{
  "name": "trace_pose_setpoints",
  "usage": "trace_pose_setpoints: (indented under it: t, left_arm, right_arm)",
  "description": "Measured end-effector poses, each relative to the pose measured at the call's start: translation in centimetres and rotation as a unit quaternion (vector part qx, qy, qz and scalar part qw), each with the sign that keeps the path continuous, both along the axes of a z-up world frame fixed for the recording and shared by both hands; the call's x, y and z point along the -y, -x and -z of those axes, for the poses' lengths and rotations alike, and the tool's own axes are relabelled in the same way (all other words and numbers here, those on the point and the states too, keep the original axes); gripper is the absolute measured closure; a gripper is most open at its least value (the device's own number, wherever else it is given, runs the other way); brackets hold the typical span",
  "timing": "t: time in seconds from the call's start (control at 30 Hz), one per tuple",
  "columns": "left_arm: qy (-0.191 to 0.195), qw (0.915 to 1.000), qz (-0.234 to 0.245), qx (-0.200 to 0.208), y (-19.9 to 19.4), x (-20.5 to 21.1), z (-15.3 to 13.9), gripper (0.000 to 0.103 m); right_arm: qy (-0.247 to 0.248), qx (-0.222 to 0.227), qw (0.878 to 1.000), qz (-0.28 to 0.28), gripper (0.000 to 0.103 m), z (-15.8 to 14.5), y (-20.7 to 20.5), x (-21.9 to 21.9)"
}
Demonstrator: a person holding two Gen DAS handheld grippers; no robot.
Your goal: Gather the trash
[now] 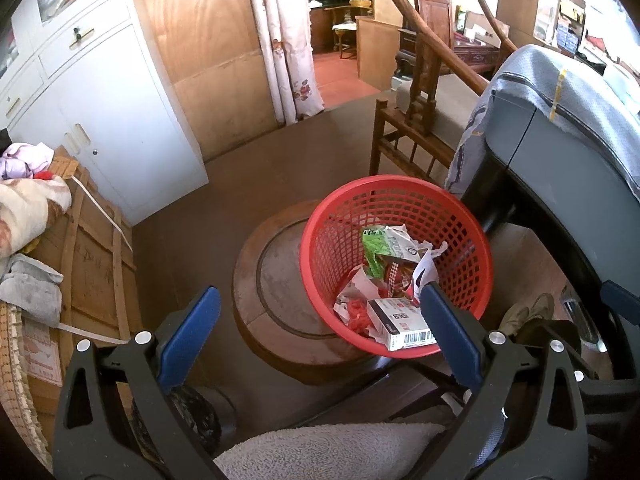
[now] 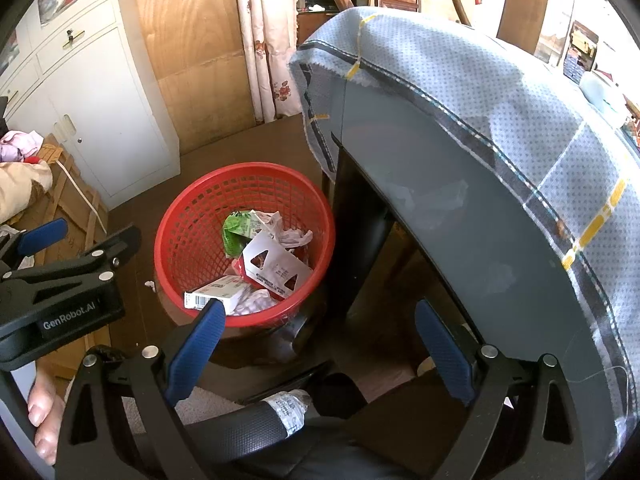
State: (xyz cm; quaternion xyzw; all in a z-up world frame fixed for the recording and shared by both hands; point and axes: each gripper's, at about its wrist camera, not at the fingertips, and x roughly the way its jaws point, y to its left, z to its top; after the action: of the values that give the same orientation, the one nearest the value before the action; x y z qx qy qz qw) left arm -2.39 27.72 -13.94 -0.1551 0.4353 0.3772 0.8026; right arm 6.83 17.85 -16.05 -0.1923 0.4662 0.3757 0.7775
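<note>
A red mesh waste basket (image 1: 332,240) stands on a round wooden stool beside the table; it also shows in the right wrist view (image 2: 188,232). Inside lie a white barcode box (image 1: 396,322), a green wrapper (image 1: 374,246), crumpled paper and red scraps; the same white box (image 2: 216,294) and a grey-and-red carton (image 2: 276,264) show in the right wrist view. My left gripper (image 1: 320,308) is open and empty above the basket's near-left side. My right gripper (image 2: 320,320) is open and empty, to the right of the basket near the table leg. The left gripper's body (image 2: 60,292) shows at the right view's left edge.
A grey table (image 2: 460,220) draped with a blue checked cloth (image 2: 480,92) stands right of the basket. A white cabinet (image 1: 100,120), a wooden crate (image 1: 92,264) with bedding, a wooden chair (image 1: 420,120) and a curtained doorway (image 1: 288,40) ring the brown floor. A black chair armrest (image 2: 240,428) lies below.
</note>
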Motion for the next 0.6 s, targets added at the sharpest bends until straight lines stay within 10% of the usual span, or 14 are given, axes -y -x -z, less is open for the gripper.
trace_pose_setpoints:
  t: [0.6]
  left_arm:
    - [0.009,1.0000,-0.003,-0.002,-0.07,-0.11,0.08,0.007]
  right_arm:
    - [0.000,0.000,1.000,-0.001,0.009,-0.02,0.02,0.07]
